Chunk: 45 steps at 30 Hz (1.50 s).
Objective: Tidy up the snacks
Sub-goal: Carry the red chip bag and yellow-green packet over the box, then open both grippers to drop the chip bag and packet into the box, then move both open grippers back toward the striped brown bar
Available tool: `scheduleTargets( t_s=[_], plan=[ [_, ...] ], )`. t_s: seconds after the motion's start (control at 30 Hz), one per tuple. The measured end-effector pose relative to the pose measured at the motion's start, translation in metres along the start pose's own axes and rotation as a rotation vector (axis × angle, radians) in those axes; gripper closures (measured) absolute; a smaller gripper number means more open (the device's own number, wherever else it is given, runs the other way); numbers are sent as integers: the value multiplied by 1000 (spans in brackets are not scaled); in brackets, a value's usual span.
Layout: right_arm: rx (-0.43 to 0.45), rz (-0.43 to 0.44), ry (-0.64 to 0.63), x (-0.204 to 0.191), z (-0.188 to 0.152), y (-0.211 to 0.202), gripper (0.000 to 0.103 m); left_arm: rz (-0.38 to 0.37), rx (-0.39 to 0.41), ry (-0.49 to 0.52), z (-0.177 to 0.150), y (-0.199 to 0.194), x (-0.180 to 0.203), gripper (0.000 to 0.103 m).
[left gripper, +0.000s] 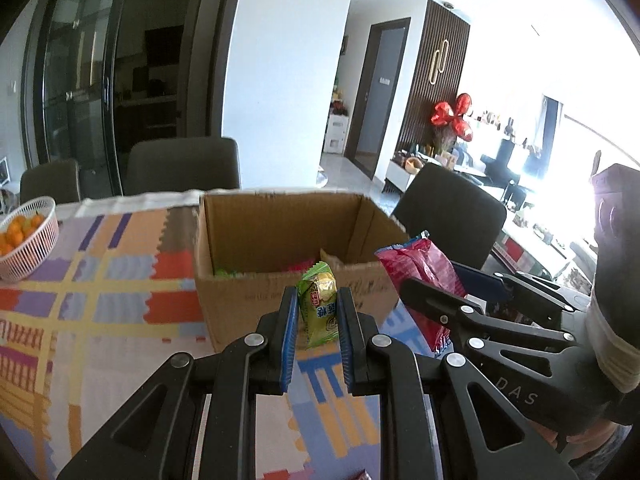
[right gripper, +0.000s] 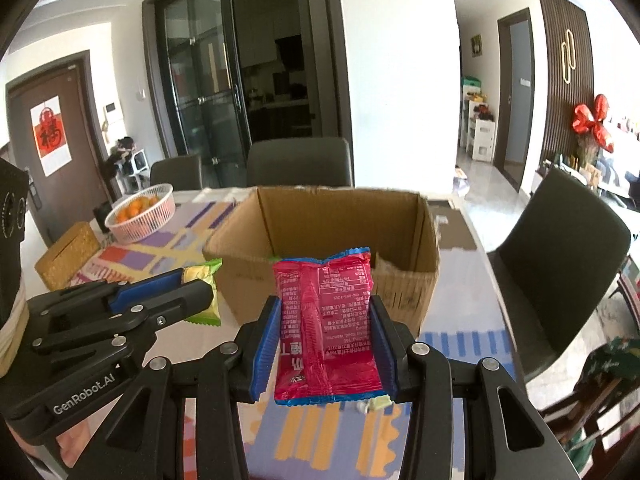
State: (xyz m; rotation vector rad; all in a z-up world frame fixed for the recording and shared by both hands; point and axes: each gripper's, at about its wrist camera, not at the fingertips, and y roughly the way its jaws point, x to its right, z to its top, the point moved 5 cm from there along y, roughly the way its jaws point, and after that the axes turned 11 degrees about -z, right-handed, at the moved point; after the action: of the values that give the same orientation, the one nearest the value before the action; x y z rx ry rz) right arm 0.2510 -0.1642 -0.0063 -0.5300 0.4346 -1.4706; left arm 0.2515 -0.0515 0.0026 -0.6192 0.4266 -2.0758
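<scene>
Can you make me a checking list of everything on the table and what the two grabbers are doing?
Surface: table under a colourful patterned cloth.
Job's things: open cardboard box with some snacks inside; green snack packet; red snack packet.
Clutter: white basket of oranges; woven yellow box.
Grippers: left gripper shut on the green packet; right gripper shut on the red packet, both held in front of the box.
Cables: nothing seen.
Surroundings: dark chairs, glass doors, red balloon.
</scene>
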Motion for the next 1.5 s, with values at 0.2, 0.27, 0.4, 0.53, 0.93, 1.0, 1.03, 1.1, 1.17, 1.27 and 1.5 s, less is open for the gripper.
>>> scheduleTargets(
  t_s=[0.2, 0.27, 0.4, 0.53, 0.93, 1.0, 1.03, 1.1, 1.17, 1.27, 1.5],
  plan=[
    [23, 4, 6, 4, 24, 2, 59, 3, 24, 14, 25, 3, -5, 83],
    [28, 6, 8, 5, 33, 5, 59, 10, 25, 17, 33, 6, -8, 83],
    [36, -9, 0, 7, 50, 13, 59, 28, 26, 28, 50, 13, -15, 83],
    [38, -29, -24, 7, 65, 22, 59, 52, 18, 40, 66, 23, -25, 83],
    [-52, -52, -81, 9, 90, 73, 59, 89, -79, 20, 84, 66, -55, 83],
    [-68, -63, -92, 11, 91, 83, 59, 120, -103, 16, 85, 73, -60, 79],
    [-71, -67, -94, 12, 91, 85, 59, 140, -106, 15, 85, 73, -61, 75],
    [-60, -95, -89, 16, 89, 86, 51, 147, -101, 7, 83, 71, -63, 66],
    [-59, -122, -71, 21, 88, 85, 41, 165, -101, 10, 80, 66, -62, 62],
    [-57, -122, -64, 26, 82, 76, 41, 191, -93, 25, 73, 55, -55, 60],
    [-31, -95, -41, 31, 62, 44, 41, 209, -75, 72, 54, 31, -32, 54]
  ],
)
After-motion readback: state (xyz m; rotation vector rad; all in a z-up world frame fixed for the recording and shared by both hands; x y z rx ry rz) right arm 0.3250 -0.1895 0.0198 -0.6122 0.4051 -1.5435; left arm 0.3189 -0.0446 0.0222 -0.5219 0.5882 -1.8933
